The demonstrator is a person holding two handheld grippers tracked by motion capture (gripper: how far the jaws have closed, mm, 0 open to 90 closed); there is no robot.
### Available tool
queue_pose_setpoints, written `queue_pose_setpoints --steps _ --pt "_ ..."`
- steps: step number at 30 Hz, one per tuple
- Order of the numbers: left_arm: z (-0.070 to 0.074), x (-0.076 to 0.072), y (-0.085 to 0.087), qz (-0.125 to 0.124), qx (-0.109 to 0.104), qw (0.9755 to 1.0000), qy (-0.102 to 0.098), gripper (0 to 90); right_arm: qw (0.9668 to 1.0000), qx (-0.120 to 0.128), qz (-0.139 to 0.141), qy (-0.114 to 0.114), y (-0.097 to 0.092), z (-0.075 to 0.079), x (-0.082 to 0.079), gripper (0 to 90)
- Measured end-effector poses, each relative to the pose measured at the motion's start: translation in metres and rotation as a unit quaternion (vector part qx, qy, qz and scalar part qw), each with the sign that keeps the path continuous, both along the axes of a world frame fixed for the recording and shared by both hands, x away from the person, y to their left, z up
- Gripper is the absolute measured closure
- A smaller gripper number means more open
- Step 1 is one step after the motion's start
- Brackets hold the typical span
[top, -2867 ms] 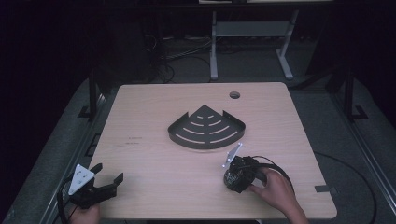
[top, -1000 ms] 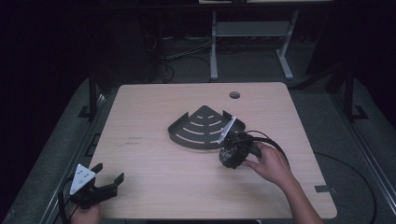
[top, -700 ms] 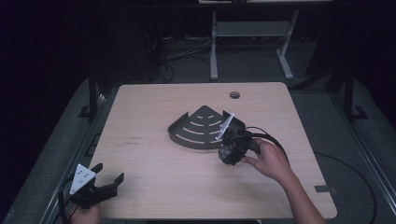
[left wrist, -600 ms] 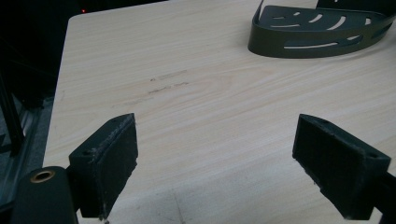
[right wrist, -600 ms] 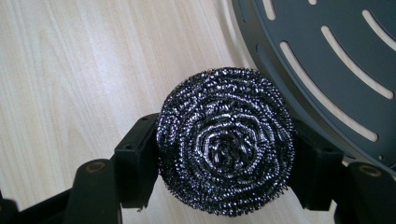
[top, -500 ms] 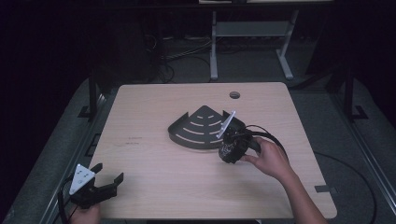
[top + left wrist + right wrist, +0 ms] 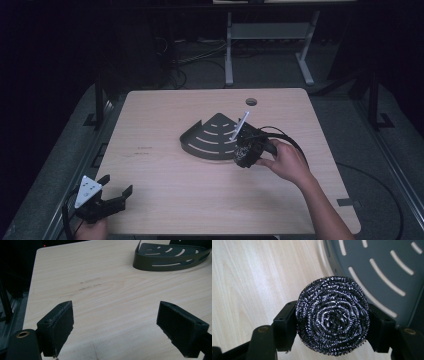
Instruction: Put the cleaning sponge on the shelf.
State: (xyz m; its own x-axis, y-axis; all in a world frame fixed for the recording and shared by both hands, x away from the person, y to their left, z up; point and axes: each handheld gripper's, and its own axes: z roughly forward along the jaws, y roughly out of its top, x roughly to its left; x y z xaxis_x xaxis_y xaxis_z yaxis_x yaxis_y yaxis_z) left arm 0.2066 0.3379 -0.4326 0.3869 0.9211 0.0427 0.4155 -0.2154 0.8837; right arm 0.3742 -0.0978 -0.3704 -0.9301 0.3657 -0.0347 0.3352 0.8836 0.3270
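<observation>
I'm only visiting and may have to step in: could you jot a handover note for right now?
Right gripper: shut on the steel scourer, held at the near edge of the dark slotted corner shelf.
Left gripper: open, holding nothing, by the near left corner of the table.
Done: scourer picked up.
Left, probably: set it in the shelf and let go.

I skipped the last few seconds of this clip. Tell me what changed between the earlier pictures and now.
The right gripper, shut on the steel wool scourer, moved away from the table's near edge up to the dark corner shelf, and now sits at its right rim. The left gripper stayed open at the near left corner; the shelf did not move.
</observation>
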Motion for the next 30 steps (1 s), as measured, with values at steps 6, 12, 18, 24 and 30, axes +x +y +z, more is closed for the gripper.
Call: queue_pose_setpoints --steps 6,12,18,24,30 --pt "0.000 0.000 0.001 0.000 0.000 1.0000 -0.001 13.4 1.0000 -0.003 0.000 0.005 0.005 0.005 0.014 33.7" --pt "0.000 0.000 0.001 0.001 -0.001 1.0000 -0.001 13.4 1.0000 -0.002 0.000 0.007 0.009 0.006 0.022 33.7" --pt "0.001 0.000 0.001 0.002 0.001 1.0000 -0.001 13.4 1.0000 -0.005 -0.005 0.006 0.010 0.008 0.029 33.6" --pt "0.000 0.000 0.000 0.001 0.002 1.0000 -0.001 13.4 0.9999 0.002 -0.009 0.014 0.010 0.006 0.037 33.6" --pt "0.000 0.000 0.000 0.001 0.001 1.0000 -0.002 13.4 0.9999 -0.001 -0.010 0.014 0.012 0.008 0.043 33.6"
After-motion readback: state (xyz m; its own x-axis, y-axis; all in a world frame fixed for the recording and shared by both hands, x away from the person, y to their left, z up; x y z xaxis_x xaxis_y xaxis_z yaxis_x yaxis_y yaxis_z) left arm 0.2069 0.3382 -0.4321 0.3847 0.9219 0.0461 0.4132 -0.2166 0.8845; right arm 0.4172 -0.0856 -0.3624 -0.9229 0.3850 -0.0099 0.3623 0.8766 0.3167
